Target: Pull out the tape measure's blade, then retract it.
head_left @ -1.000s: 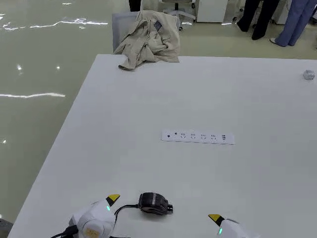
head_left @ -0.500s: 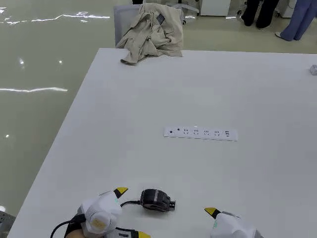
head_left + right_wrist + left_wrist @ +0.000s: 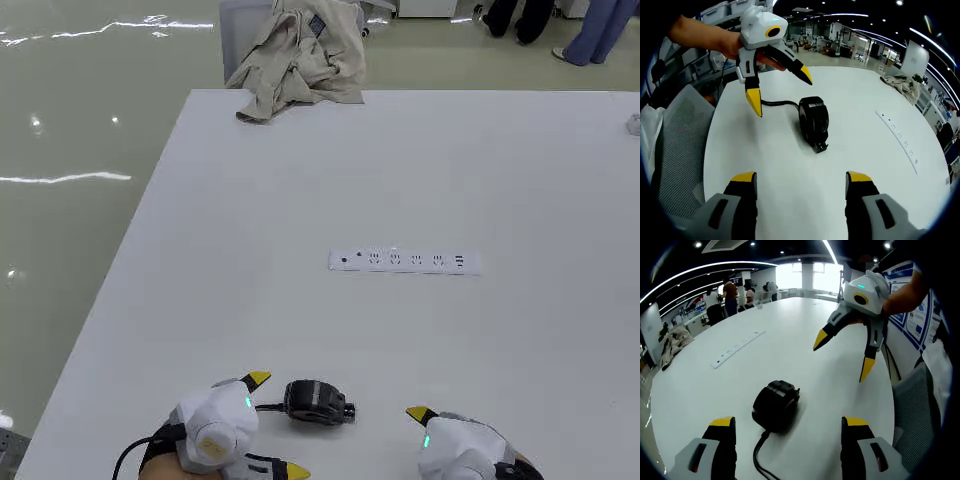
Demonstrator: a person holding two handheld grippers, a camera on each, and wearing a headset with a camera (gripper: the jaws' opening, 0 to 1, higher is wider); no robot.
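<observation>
A black tape measure [image 3: 316,401] lies on the white table [image 3: 300,200] near its front edge, blade in, with a black cord trailing left. My left gripper [image 3: 276,424] is open just left of it, its yellow tips either side of the cord end. In the left gripper view the tape measure [image 3: 776,404] sits between and just ahead of the open left gripper [image 3: 788,425]. My right gripper [image 3: 430,440] is open, a short way right of the case. The right gripper view has the tape measure [image 3: 813,120] ahead of the right gripper [image 3: 801,177], untouched.
A white power strip [image 3: 404,262] lies mid-table. A beige jacket [image 3: 295,55] hangs over a chair at the far edge. The table's left edge runs close to the left gripper. People stand far off at the back right.
The left gripper has edged right, closer to the tape measure, and the right gripper has come further into view. The tape measure has not moved; the head camera tilted a little.
</observation>
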